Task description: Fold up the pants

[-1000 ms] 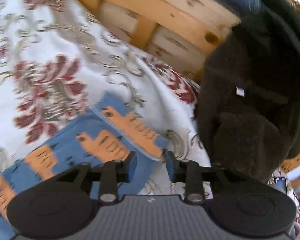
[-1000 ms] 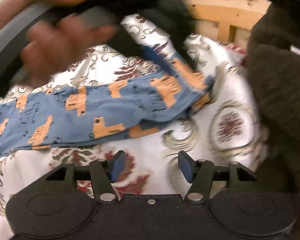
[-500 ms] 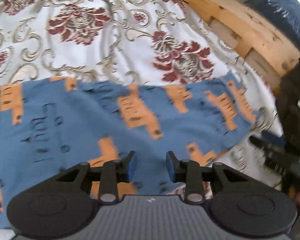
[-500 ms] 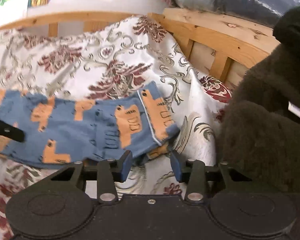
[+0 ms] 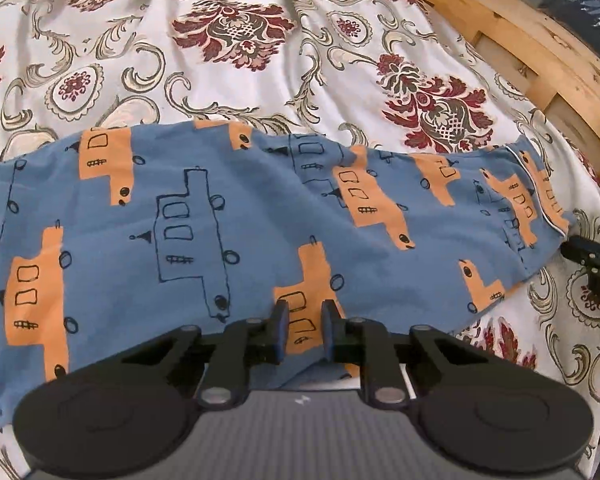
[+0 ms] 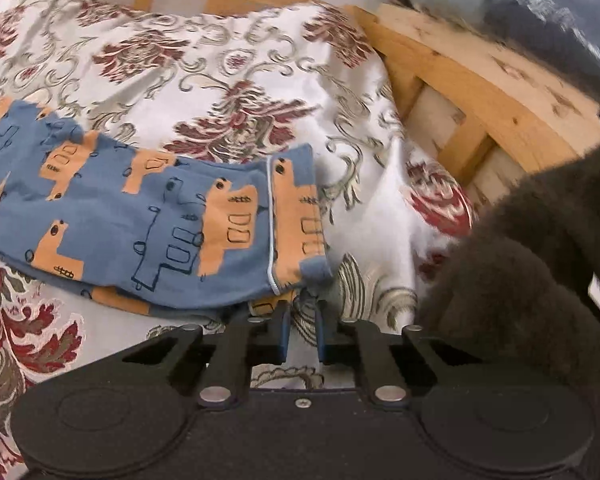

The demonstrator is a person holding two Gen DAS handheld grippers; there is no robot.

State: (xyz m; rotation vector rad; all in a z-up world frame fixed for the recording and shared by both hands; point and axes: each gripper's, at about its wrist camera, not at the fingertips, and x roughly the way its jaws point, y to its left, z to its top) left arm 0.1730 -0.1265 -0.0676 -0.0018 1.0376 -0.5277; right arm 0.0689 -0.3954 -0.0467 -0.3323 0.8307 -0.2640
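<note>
Left view: blue pants (image 5: 228,216) lie flat across a floral sheet (image 5: 236,36); the left gripper (image 5: 303,330), narrowly parted, straddles their near edge, likely to pinch it. Right view: the right gripper (image 6: 301,330), narrowly parted, straddles the cuff (image 6: 296,216) corner for lifting.

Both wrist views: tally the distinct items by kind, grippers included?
Pants: 1
Floral bedspread: 1
Wooden bed frame: 1
Dark fuzzy garment: 1
Grippers: 2, left gripper, right gripper
Total: 6
</note>
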